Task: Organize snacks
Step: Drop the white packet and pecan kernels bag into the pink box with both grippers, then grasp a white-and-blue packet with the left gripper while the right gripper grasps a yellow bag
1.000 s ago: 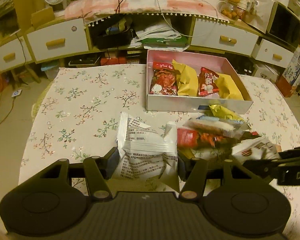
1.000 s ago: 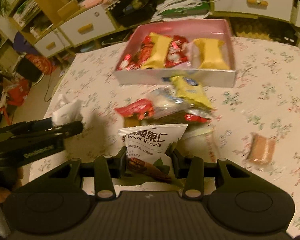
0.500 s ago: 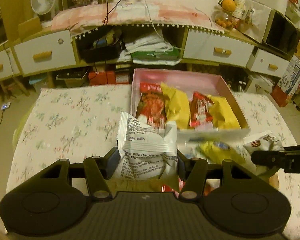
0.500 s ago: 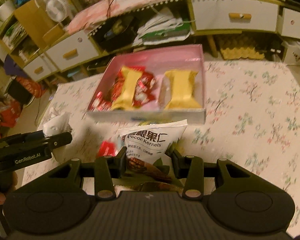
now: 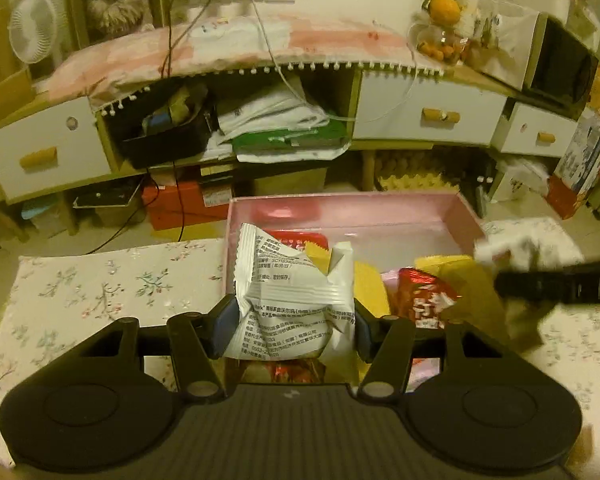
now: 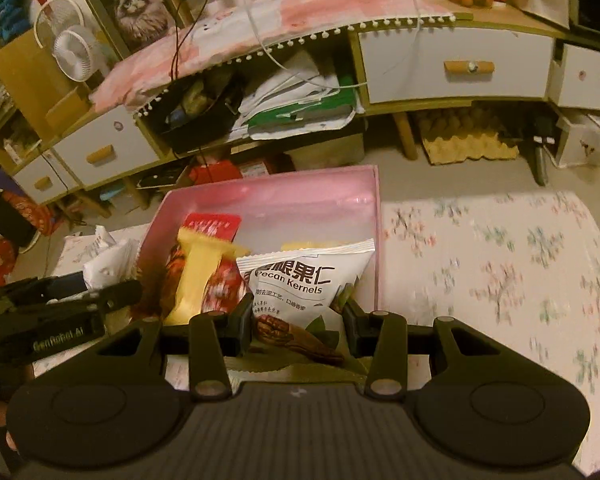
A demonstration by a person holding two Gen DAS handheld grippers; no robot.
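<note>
Both grippers have carried forward over the pink box (image 6: 370, 208) since a second ago. We hold the white packet (image 5: 296, 304) in the left gripper (image 5: 294, 330), the pecan kernels bag (image 6: 300, 284) in the right gripper (image 6: 298, 326); release apparently comes next

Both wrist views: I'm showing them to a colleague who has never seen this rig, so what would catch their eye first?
Each gripper grips a white snack pack: the left gripper pinches a crinkled white packet, and the right gripper clamps a Pecan Kernels bag. Both hang above the pink box, which already holds red and yellow wrappers on the floral-cloth table.
</note>
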